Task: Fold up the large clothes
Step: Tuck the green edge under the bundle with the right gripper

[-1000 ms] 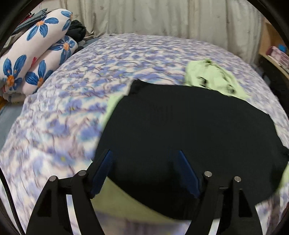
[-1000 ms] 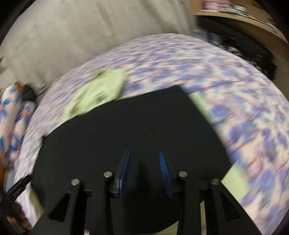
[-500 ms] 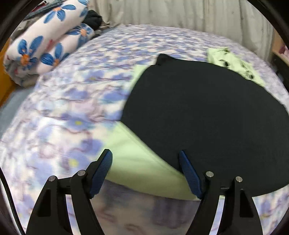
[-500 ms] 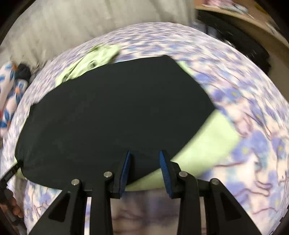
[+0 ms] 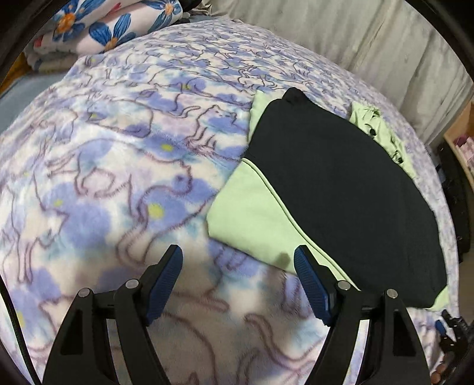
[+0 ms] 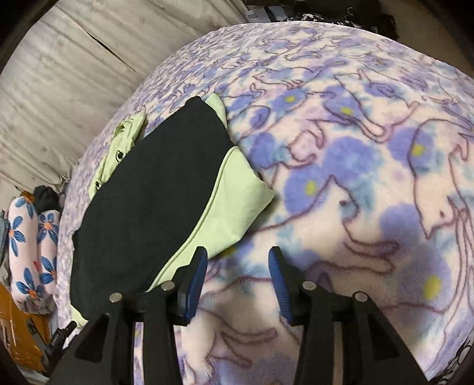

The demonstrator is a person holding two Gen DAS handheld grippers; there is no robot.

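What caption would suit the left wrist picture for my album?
Open left gripper hovers over a blue floral blanket, beside a black and light green garment lying flat.

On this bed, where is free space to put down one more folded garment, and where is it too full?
Free: the wide stretch of cat-print blanket between the black-and-green garment and the flowered pillows. Also free: the blanket on the garment's other side, in the right wrist view. Crowded: the far edge near the curtain, where a small green garment lies against the black one.
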